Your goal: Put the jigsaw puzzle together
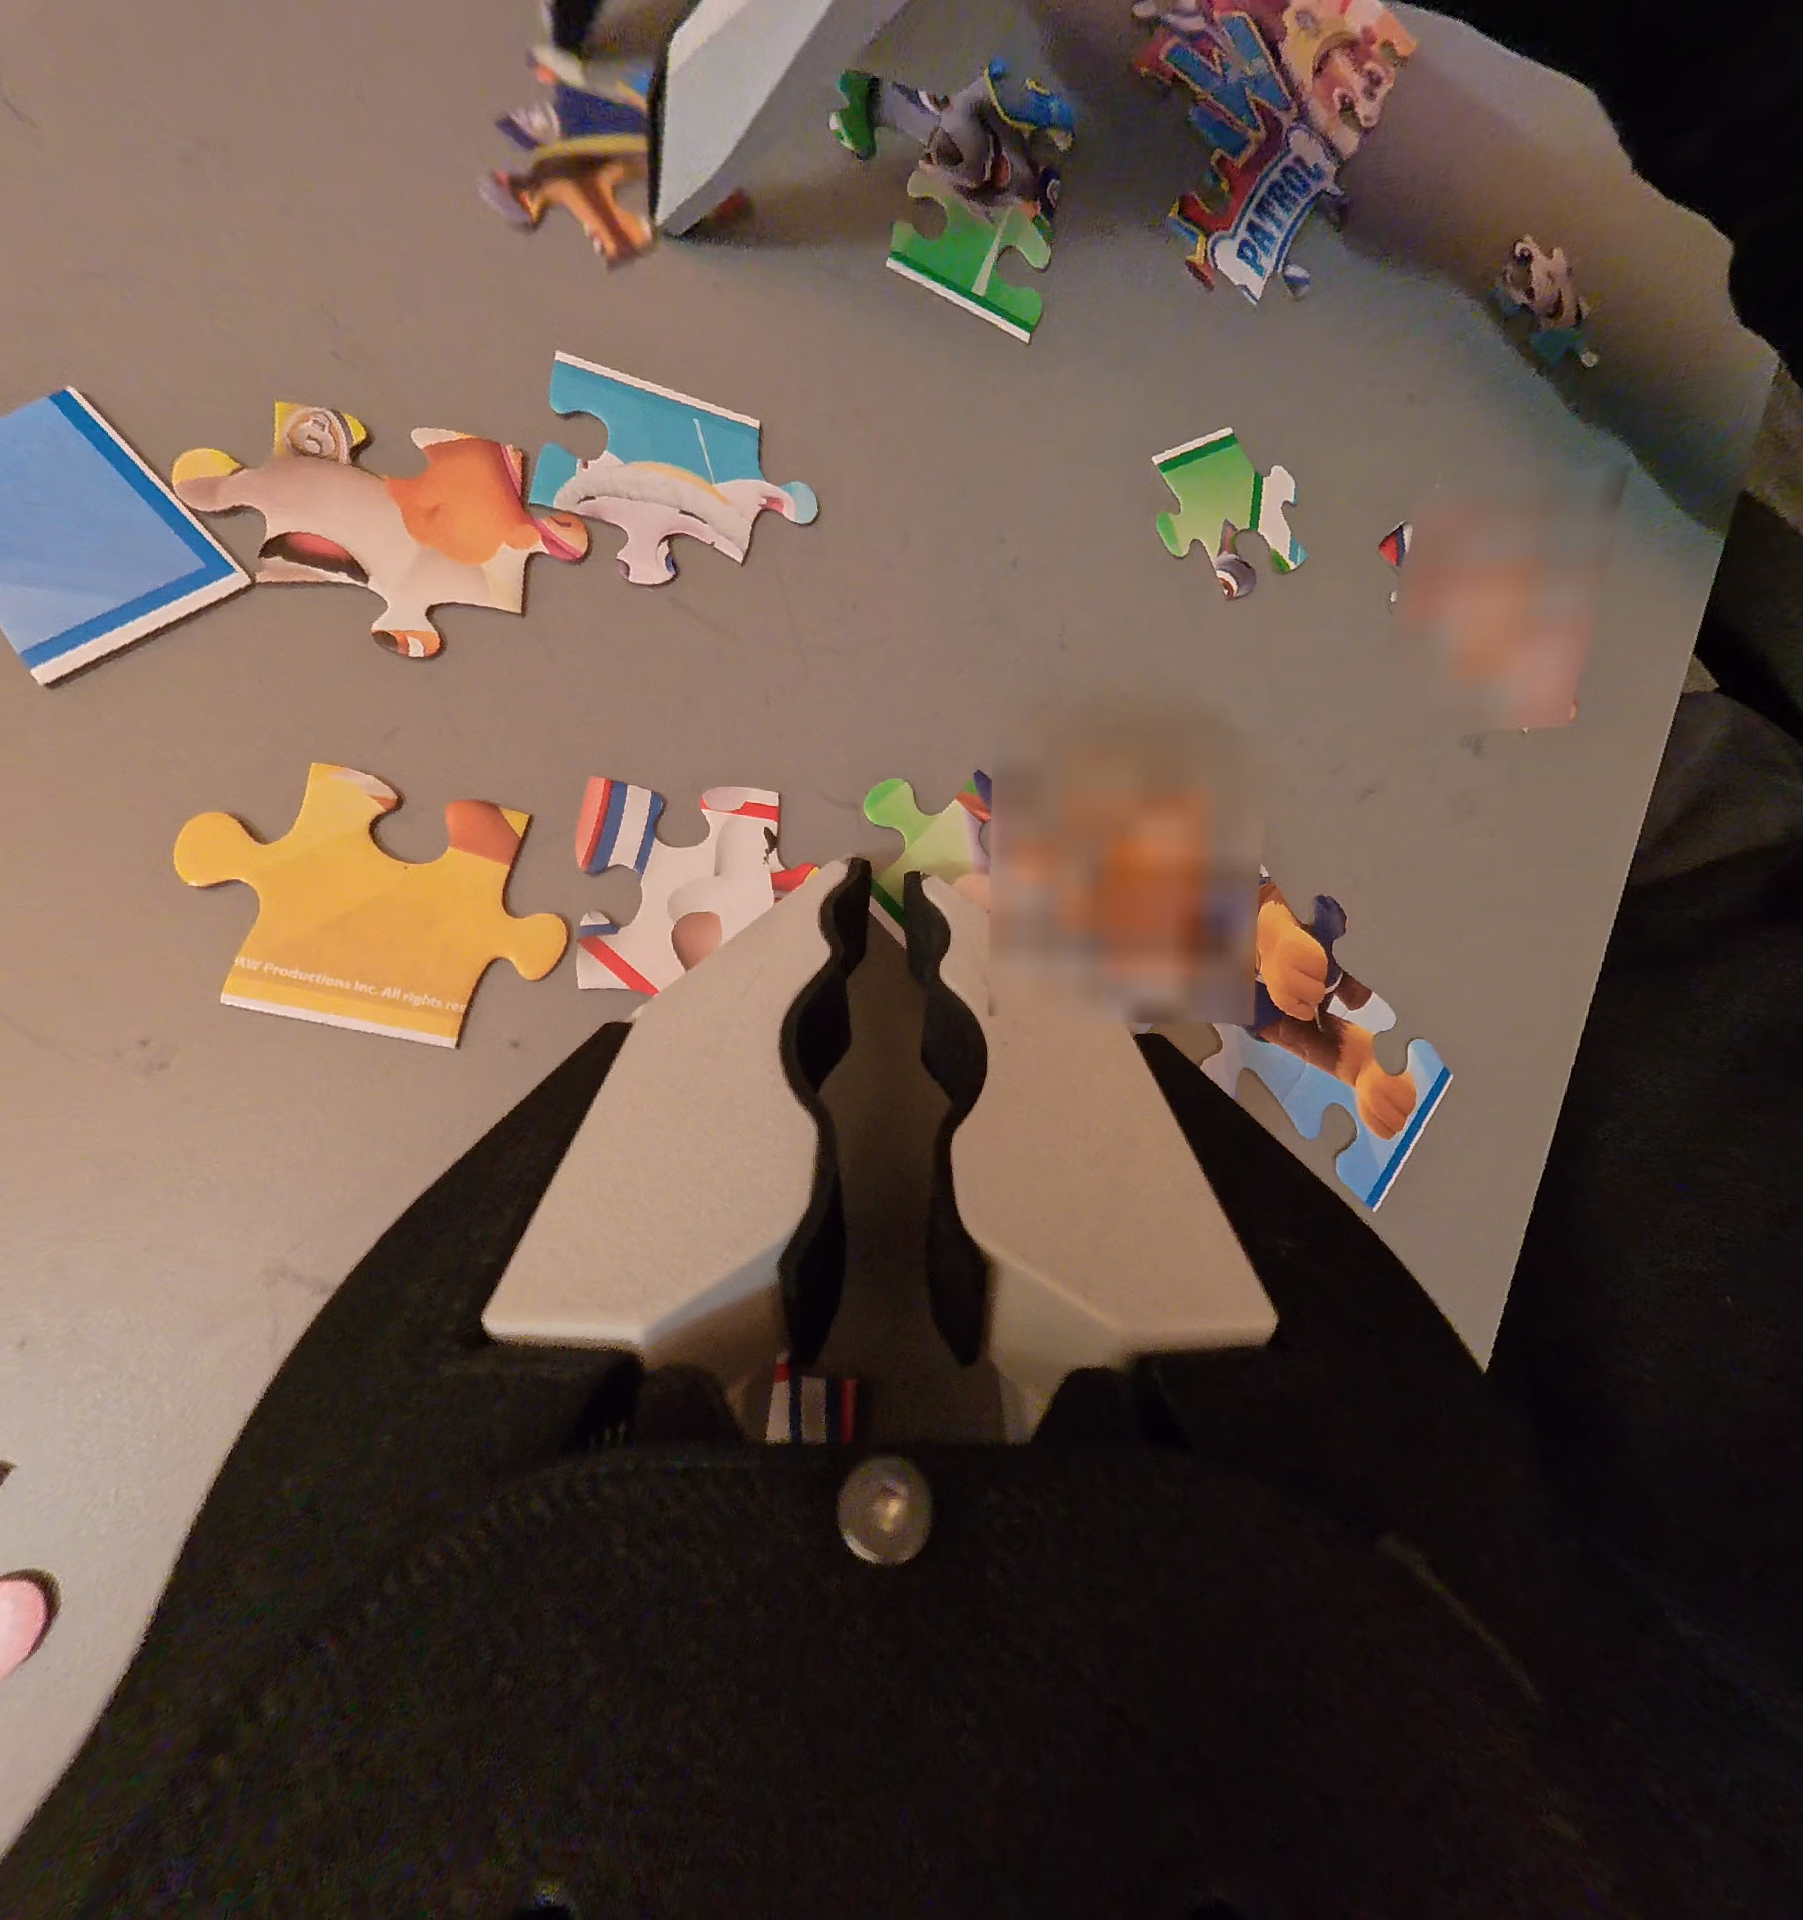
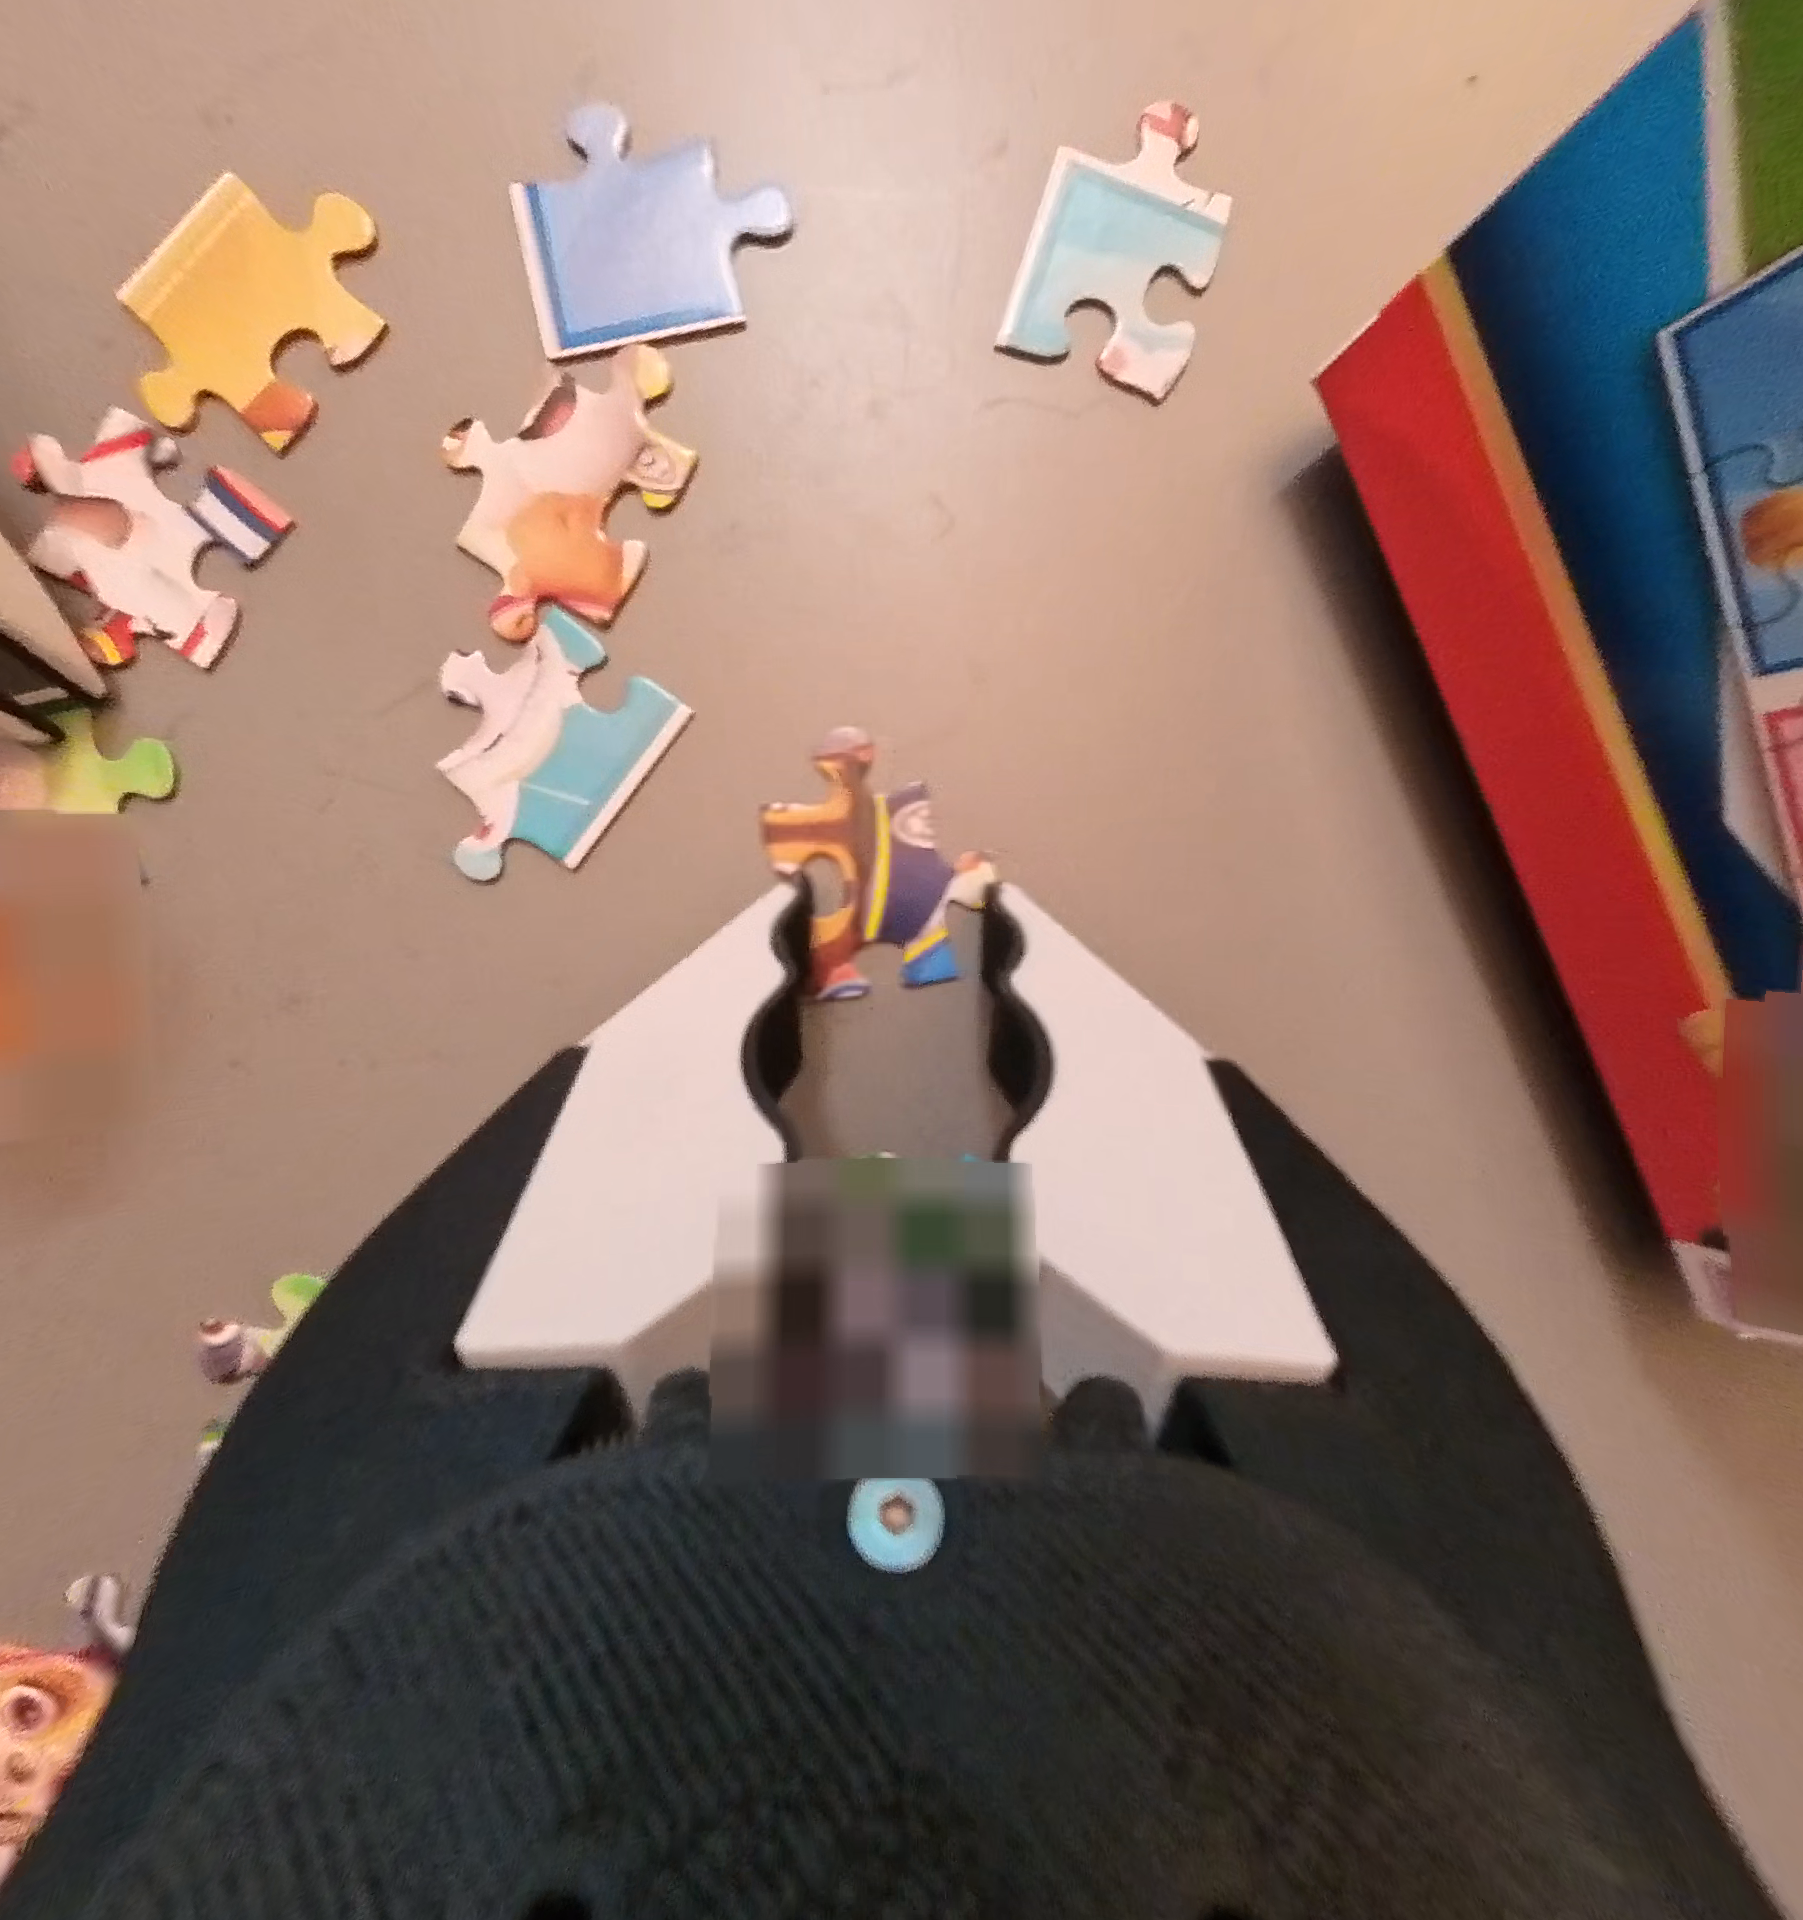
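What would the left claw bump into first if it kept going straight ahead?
Probably the green puzzle piece lying right beyond the left claw tips, with the white, red and blue striped piece just beside. The claw may already hover over it; depth is hard to judge.

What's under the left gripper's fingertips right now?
The left gripper hangs over a green-cornered puzzle piece on the grey table, holding nothing. Its fingers and a blur patch cover most of that piece.

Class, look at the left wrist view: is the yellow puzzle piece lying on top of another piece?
No. The yellow puzzle piece lies flat on the bare grey table, with a gap between it and the red-and-blue striped piece beside it.
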`<action>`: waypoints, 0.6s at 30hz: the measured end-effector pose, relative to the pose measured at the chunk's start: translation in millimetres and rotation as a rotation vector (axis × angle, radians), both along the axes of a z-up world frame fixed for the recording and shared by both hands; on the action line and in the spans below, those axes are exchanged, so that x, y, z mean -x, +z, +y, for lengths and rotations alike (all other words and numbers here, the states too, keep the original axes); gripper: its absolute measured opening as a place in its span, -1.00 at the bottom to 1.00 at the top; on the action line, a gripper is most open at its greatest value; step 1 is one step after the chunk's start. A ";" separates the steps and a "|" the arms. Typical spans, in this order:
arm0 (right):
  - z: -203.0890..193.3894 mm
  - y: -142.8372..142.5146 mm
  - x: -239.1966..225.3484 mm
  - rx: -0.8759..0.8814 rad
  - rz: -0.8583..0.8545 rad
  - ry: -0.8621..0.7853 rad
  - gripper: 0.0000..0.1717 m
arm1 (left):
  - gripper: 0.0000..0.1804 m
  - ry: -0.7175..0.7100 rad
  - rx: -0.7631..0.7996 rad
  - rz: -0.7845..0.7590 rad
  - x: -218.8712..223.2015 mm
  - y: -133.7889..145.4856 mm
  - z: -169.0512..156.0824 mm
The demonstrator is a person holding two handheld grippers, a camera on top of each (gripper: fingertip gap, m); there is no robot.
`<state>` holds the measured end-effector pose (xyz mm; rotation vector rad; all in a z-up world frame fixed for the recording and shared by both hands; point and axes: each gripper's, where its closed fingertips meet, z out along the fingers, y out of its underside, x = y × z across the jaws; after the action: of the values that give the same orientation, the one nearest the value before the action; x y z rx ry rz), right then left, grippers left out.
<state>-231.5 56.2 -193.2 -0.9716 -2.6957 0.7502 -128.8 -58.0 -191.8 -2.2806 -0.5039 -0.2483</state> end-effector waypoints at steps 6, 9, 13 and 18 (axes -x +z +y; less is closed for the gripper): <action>-15.0 0.1 -43.2 0.002 0.009 -0.023 -0.81 | -0.96 -0.001 -0.005 -0.004 0.1 0.1 0.0; -29.1 0.4 -72.3 0.017 0.022 -0.015 -0.81 | -0.96 0.001 -0.001 -0.001 0.0 0.0 0.0; -44.6 1.8 -101.6 -0.004 0.075 -0.005 -0.93 | -0.96 0.003 0.007 0.005 0.1 -0.1 -0.1; -50.4 2.7 -114.7 -0.037 0.113 -0.009 -0.90 | -0.95 0.006 0.020 0.016 -0.3 -0.2 -0.8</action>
<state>-116.8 5.8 -190.5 -0.9038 -2.5975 0.7279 -128.5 -58.9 -192.0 -2.2989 -0.5066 -0.2226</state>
